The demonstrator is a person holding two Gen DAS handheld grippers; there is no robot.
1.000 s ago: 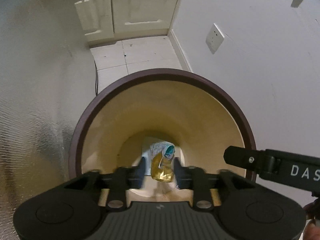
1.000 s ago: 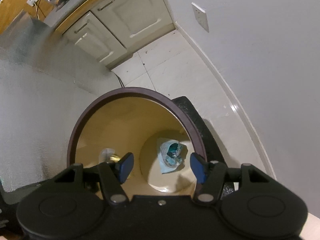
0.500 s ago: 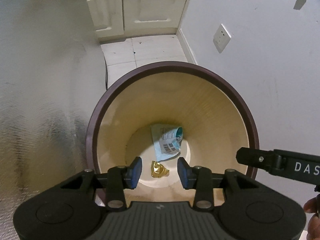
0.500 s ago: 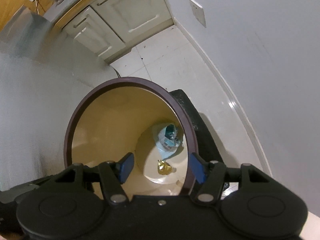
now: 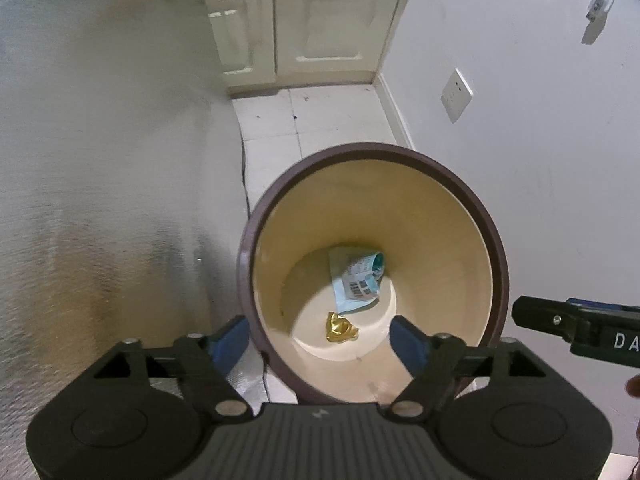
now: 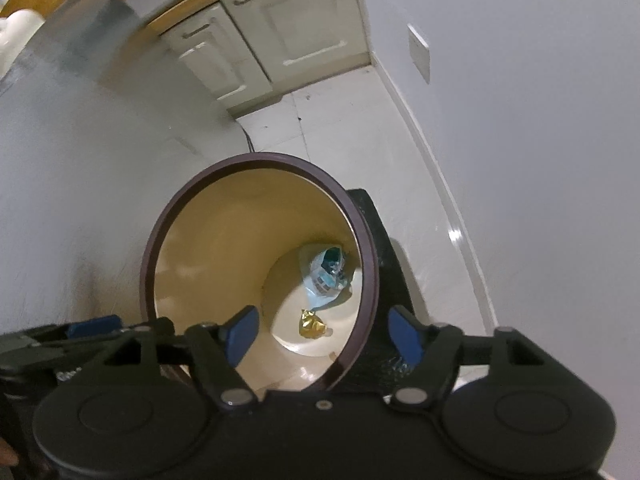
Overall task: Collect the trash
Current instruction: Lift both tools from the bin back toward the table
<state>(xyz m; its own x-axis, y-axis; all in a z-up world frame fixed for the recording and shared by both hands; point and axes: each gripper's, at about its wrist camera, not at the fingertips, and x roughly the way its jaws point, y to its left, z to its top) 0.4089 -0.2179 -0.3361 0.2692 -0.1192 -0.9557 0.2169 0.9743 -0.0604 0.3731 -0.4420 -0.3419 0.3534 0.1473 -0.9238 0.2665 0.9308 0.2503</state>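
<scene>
White floor tiles (image 5: 272, 120), pale cupboard doors (image 5: 304, 28) and a plain wall with a socket (image 5: 456, 96) are filling the left wrist view, and we are looking almost straight down into a round bin (image 5: 460, 184) with a dark rim and a cream inside. We are seeing our left gripper (image 5: 322, 340) with its blue pads spread wide, one at about 9 o'clock outside the rim and one at about 3 o'clock over the bin's inner wall; the jaws have just been opening, and nothing is sitting between them. Lying on the bin's bottom are a gold wrapper (image 5: 340, 326) and, just beyond it toward 12 o'clock, a pale blue packet (image 5: 354, 280) whose long side is running roughly from 12 to 6 o'clock. Both are lying directly below the gap between the pads, well down from them. At 3 o'clock the tip of the other gripper is poking in.

Grey wall and the same tiles are framing the right wrist view. Our right gripper (image 6: 322, 330) is also spread, its jaws having just been opening, and is holding nothing. The wrapper (image 6: 312, 324) is lying at the bottom, the packet (image 6: 324, 276) toward 12 o'clock of it. We are judging both pieces binned, so any coming move is turning away from here; neither hand is looking nearer.
</scene>
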